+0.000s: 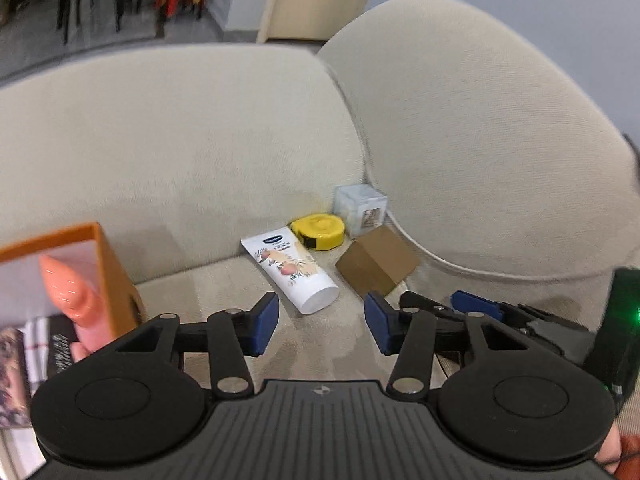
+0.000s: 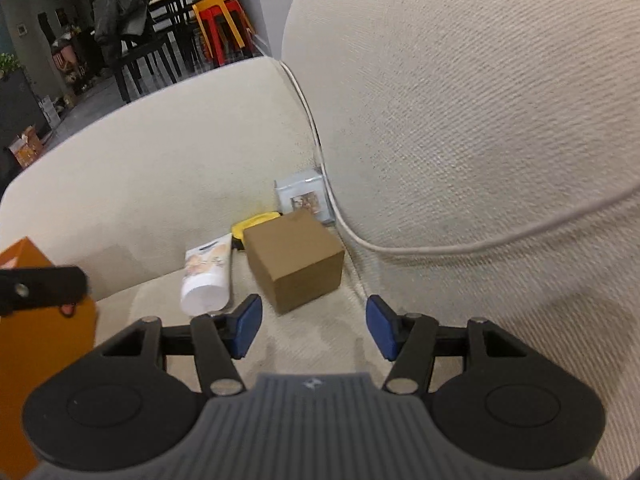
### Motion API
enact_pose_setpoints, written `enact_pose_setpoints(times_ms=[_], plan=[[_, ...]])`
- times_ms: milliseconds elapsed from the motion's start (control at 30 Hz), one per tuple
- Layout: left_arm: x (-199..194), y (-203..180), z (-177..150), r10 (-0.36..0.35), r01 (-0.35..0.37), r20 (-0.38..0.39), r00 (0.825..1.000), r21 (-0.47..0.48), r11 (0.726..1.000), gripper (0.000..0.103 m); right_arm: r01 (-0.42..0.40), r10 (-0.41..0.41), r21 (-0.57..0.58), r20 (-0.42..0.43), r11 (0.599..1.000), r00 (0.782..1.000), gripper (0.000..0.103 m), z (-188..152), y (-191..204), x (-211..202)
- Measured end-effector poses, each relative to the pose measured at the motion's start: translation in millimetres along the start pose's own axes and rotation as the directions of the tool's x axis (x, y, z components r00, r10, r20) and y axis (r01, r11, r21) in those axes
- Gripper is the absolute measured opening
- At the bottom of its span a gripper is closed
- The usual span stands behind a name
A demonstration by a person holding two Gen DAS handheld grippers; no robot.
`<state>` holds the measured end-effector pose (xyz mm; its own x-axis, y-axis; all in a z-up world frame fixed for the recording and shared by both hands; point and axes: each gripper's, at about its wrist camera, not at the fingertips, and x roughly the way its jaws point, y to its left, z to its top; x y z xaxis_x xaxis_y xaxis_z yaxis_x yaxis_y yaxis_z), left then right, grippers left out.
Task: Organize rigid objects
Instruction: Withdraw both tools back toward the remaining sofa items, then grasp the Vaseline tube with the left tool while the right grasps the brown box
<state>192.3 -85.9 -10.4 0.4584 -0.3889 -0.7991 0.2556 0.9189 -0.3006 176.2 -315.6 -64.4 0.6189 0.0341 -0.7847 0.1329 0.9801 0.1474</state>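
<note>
My left gripper (image 1: 321, 328) has its jaws wide apart with nothing between them, and my right gripper (image 2: 313, 327) is the same, jaws spread and bare. Ahead of my left jaws lies a white tube (image 1: 291, 269) on its side, long axis running diagonally: the flat crimped end points away toward the sofa back and the round white cap points back toward me, slightly right. From my right gripper the tube (image 2: 209, 276) sits ahead and left of the jaws, cap end nearest. Just beyond it is a yellow tape measure (image 1: 319, 231) lying flat, touching or nearly touching the tube's far end. A brown cardboard box (image 2: 295, 258) stands directly ahead of my right jaws, one corner turned toward me, just beside the tube. Behind it, tucked into the corner where the cushions meet, is a pale cube box (image 2: 305, 200) with a small picture on its face. To the far left of my left jaws is an orange box (image 1: 106, 268), open, with a peach-coloured pointed object (image 1: 76, 300) inside. Everything rests on a beige fabric sofa (image 2: 320, 344); beyond its back are dark chairs (image 2: 132, 40) and red and yellow stools (image 2: 218, 20).
</note>
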Motion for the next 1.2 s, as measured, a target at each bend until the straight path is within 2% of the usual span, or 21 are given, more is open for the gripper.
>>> enact_pose_setpoints(times_ms=[133,267,533,633,700,767,833,867,1033,1100,1200], plan=[[23.2,3.1,5.7,0.031,-0.033,-0.030,0.999,-0.063,0.998,0.071,-0.022,0.022,0.017,0.012,1.000,1.000,0.072,2.8,-2.9,19.0],[47.6,6.8,13.0,0.093,-0.100,-0.068,0.993,-0.100,0.990,0.072,-0.072,0.071,0.047,0.015,0.996,0.997,0.073,5.5,-6.6,32.8],[88.5,6.1,31.9,0.111,-0.132,-0.156,0.981,-0.128,0.983,0.073,-0.133,0.132,0.031,0.017,0.991,0.991,0.070,11.6,-3.6,55.2],[100.1,6.6,34.0,0.111,-0.137,-0.183,0.977,-0.137,0.981,0.073,-0.137,0.138,0.056,-0.015,0.989,0.990,0.054,11.7,-8.0,62.5],[107.5,8.0,34.0,0.118,-0.147,-0.198,0.973,-0.141,0.979,0.071,-0.168,0.172,0.101,-0.034,0.981,0.985,0.038,11.7,-13.8,64.1],[111.4,9.7,32.7,0.120,-0.153,-0.209,0.971,-0.146,0.977,0.068,-0.181,0.187,0.105,-0.052,0.978,0.981,0.030,9.6,-13.7,64.3],[114.5,12.0,29.7,0.104,-0.138,-0.216,0.971,-0.151,0.979,0.063,-0.174,0.179,0.082,-0.057,0.981,0.982,0.028,8.6,-9.1,63.3],[113.8,12.9,28.2,0.093,-0.128,-0.214,0.973,-0.157,0.979,0.058,-0.174,0.179,0.083,-0.056,0.981,0.982,0.028,8.7,-8.3,62.8],[104.5,15.8,28.8,0.118,-0.147,-0.231,0.966,-0.110,0.983,0.052,-0.145,0.146,0.078,-0.011,0.986,0.989,0.034,9.6,-9.2,56.1],[100.2,16.8,29.2,0.133,-0.159,-0.239,0.962,-0.091,0.983,0.050,-0.125,0.124,0.060,0.014,0.990,0.992,0.045,9.2,-6.7,52.0],[95.1,15.0,28.7,0.165,-0.179,-0.241,0.956,-0.039,0.983,0.049,-0.104,0.103,0.022,0.059,0.994,0.993,0.057,8.6,-0.8,46.3]])
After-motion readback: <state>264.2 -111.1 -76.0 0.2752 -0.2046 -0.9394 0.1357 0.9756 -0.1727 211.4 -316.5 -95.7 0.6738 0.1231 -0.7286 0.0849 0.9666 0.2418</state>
